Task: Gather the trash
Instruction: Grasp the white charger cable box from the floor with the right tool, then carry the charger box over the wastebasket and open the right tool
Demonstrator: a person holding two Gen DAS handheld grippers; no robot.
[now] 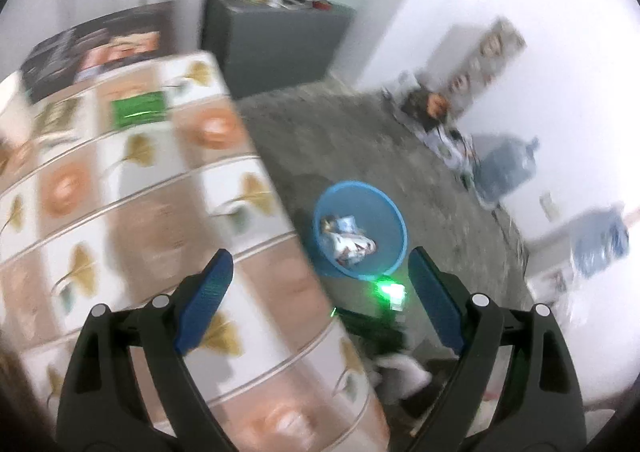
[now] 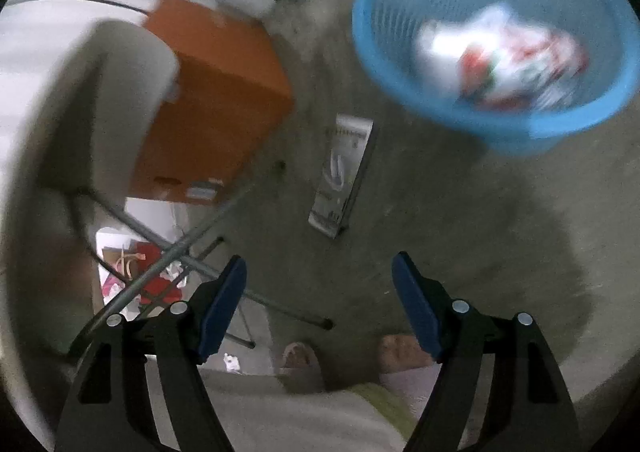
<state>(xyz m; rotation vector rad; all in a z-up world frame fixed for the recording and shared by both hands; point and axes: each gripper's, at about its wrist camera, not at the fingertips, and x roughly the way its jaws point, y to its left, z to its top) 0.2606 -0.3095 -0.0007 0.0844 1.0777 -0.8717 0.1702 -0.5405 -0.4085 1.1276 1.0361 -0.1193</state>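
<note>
Both claws are gaping empty, left claw (image 1: 320,292), right claw (image 2: 319,296); go for the green wrapper (image 1: 138,110) lying on the bench (image 1: 160,220); drop it squarely into the blue basket (image 1: 394,220).

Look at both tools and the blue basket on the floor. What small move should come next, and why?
Probably swing the left tool back over the table toward the green packet. Both tools are open and hold nothing, the right tool included. The blue basket already holds crumpled wrappers, while the packet lies on the table.
</note>
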